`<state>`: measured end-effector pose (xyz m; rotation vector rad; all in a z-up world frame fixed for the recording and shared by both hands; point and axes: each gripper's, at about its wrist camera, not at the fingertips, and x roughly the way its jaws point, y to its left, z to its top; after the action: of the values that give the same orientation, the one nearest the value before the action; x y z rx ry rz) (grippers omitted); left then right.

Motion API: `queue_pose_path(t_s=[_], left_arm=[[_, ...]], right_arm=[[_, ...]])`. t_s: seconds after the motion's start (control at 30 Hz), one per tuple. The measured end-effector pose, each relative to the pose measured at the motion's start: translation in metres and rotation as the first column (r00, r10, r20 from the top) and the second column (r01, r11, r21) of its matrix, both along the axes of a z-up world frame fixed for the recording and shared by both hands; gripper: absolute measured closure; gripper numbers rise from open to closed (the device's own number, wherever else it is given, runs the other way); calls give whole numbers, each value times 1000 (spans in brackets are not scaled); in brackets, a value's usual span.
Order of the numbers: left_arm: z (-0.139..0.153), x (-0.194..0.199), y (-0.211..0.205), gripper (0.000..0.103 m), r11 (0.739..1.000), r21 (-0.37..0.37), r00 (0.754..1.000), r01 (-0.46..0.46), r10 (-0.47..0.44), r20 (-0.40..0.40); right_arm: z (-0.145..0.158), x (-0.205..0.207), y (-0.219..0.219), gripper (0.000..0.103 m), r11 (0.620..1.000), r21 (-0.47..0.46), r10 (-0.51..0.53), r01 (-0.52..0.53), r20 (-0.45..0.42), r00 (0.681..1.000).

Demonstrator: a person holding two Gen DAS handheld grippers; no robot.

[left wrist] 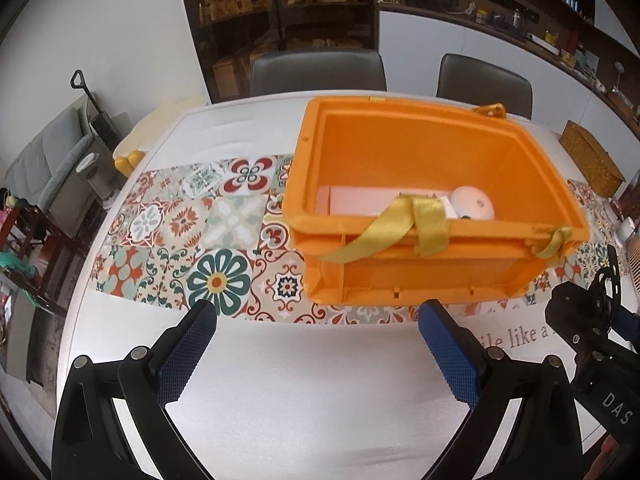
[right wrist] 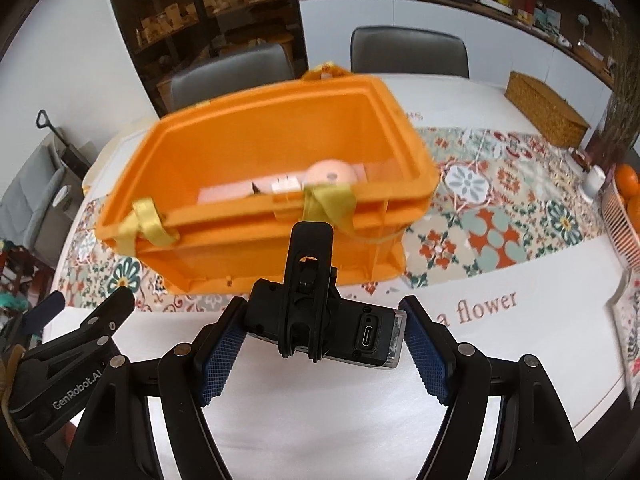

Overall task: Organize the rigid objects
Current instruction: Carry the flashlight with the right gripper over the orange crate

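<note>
An orange plastic crate (left wrist: pixel 420 272) with yellow ribbons (left wrist: pixel 400 224) tied over its near rim stands on the patterned runner. Inside it lie a white round gadget (left wrist: pixel 472 202) and a flat pale box (left wrist: pixel 356 200). My left gripper (left wrist: pixel 318 314) hangs open and empty above the white table, short of the crate's near wall. My right gripper (right wrist: pixel 322 312) is shut on a black action camera (right wrist: pixel 360 332) with a black clip mount sticking up. It is held above the table in front of the crate (right wrist: pixel 260 252). The camera (left wrist: pixel 576 312) also shows at the right edge of the left wrist view.
A woven box (left wrist: pixel 592 160) sits at the table's far right. A pink basket of oranges (right wrist: pixel 628 184) and a white cup (right wrist: pixel 594 178) stand on the right. Two grey chairs (left wrist: pixel 316 72) are behind the table. A yellow object (left wrist: pixel 128 160) lies at the left edge.
</note>
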<state>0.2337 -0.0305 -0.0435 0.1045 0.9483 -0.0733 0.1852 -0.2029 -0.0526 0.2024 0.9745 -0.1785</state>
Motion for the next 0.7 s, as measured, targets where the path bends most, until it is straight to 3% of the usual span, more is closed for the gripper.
queue_pose_path(t_s=[0.27,0.7], left_arm=[[29,1,1,0,999,-46,1000,15,-14,16],[64,9,-2,0,999,-33,995,31,-28,91]], right_arm=[[33,-1,0,27,1000,-9,14,-13,55,998],[70,8,1,27,999,-20,34,-31,138,990]])
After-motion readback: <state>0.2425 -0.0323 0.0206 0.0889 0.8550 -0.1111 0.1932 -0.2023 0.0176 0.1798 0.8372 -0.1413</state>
